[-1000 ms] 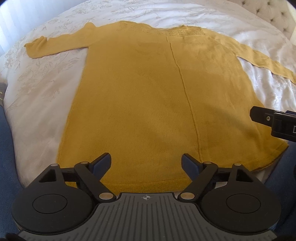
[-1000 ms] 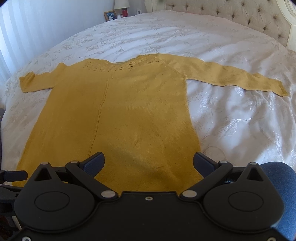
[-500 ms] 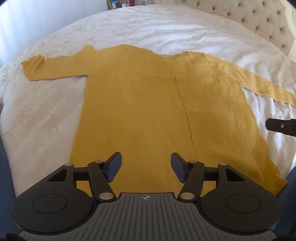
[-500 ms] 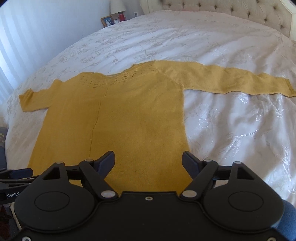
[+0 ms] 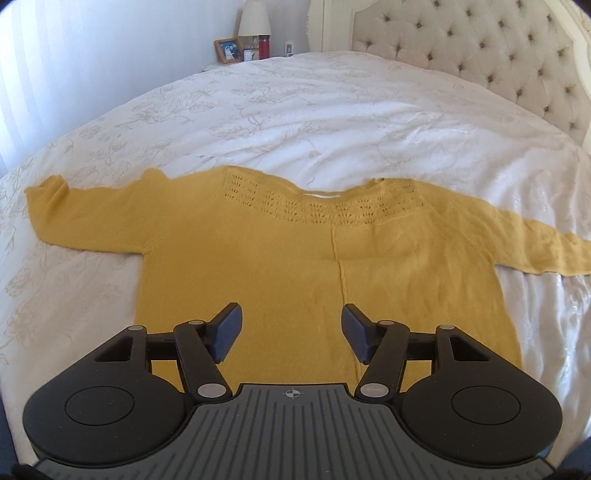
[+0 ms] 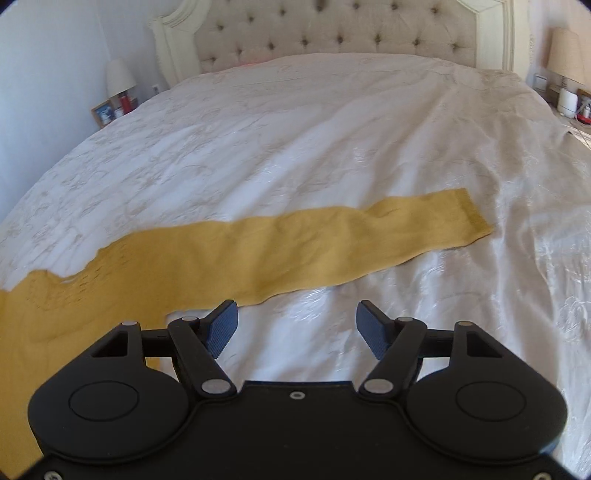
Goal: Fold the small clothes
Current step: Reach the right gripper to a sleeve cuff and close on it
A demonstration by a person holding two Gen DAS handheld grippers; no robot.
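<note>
A wide bed [image 5: 332, 110] under a white floral-embossed bedspread fills both views, with a cream tufted headboard [image 6: 332, 33] at 12 o'clock. Nightstands flank it: a lamp [image 5: 254, 18], a framed photo [image 5: 228, 50] and a red bottle [image 5: 263, 47] on one, another lamp [image 6: 563, 51] on the other.

A mustard-yellow knit sweater [image 5: 295, 266] lies flat on the bedspread, sleeves spread toward 9 and 3 o'clock, lace-pattern yoke at 12, a seam running down its middle. The left gripper [image 5: 291, 334] hangs over its body, jaws spread with nothing pinched. The right gripper [image 6: 297, 328], whose jaws have just been closing yet stand apart and empty, is over bare bedspread; the long right sleeve [image 6: 332, 240] stretches across at 12 o'clock, cuff toward 2.
</note>
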